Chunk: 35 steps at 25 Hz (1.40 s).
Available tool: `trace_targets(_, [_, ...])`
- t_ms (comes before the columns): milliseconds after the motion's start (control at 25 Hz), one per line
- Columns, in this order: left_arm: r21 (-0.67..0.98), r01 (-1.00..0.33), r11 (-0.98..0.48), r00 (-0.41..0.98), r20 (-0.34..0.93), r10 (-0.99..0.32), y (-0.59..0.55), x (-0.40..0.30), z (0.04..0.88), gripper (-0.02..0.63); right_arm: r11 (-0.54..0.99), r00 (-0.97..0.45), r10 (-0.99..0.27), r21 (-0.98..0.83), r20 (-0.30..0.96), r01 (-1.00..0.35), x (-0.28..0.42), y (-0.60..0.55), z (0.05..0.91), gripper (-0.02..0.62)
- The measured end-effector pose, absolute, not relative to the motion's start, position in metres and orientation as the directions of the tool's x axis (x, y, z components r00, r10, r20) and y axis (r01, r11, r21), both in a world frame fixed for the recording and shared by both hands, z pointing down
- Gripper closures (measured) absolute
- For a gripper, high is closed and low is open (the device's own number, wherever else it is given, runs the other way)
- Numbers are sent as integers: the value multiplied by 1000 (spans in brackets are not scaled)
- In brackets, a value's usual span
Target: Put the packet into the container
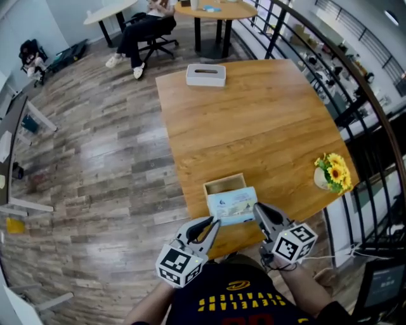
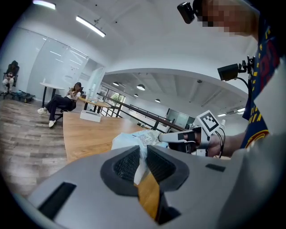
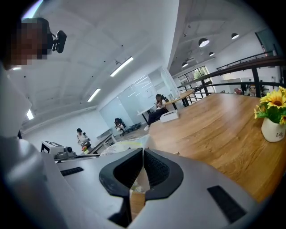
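A light-blue and white packet [image 1: 233, 204] hangs between my two grippers over the near edge of the wooden table [image 1: 254, 120]. My left gripper [image 1: 214, 223] is shut on its left edge, and my right gripper [image 1: 258, 210] is shut on its right edge. Just beyond the packet stands a small open-topped box, the container [image 1: 224, 185]; the packet hides its near side. In the left gripper view the pads [image 2: 129, 163] pinch the packet [image 2: 140, 138], with the right gripper [image 2: 178, 137] beyond. In the right gripper view the jaws of the right gripper [image 3: 142, 157] clamp the packet [image 3: 118, 146].
A white tissue box [image 1: 205, 74] sits at the table's far end. A vase of yellow flowers [image 1: 332, 172] stands at the right edge. A black railing [image 1: 355, 95] runs along the right. A person sits on a chair [image 1: 144, 28] far back by a round table [image 1: 216, 11].
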<state>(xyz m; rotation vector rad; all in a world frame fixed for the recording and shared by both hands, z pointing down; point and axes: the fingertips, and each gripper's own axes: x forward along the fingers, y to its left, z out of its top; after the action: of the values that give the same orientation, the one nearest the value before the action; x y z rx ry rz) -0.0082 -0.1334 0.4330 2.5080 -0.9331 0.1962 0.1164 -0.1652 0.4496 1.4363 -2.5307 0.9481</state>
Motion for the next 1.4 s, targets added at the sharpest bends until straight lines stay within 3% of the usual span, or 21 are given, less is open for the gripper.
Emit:
trace_targets(440, [279,-614,-738,785,317,-533,-161,-15,444,554,372,-519,-764,-396,383,-840,106,-195,456,574])
trace_targets(1400, [103,-685,-721,692,401,-600,-180,10,491,554,470,-574,-704,-331,419,-818,120,-228,502,574])
